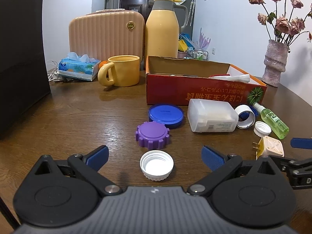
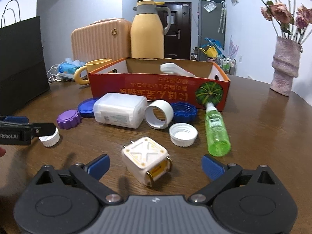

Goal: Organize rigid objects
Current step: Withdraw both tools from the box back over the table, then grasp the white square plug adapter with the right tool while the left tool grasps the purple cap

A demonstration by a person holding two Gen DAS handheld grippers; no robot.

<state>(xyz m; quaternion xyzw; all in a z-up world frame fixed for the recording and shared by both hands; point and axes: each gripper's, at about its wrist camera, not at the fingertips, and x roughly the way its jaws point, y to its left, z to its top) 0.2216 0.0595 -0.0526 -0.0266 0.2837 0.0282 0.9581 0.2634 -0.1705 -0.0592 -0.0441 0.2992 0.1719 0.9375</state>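
My left gripper gapes wide around the white cap, low centre; my right gripper gapes around the plug adapter, gripping nothing.

table | caps, bottles, box, mug

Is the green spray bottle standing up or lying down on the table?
Lying down. The green spray bottle rests on its side on the table, nozzle toward the red cardboard box, base toward the camera.
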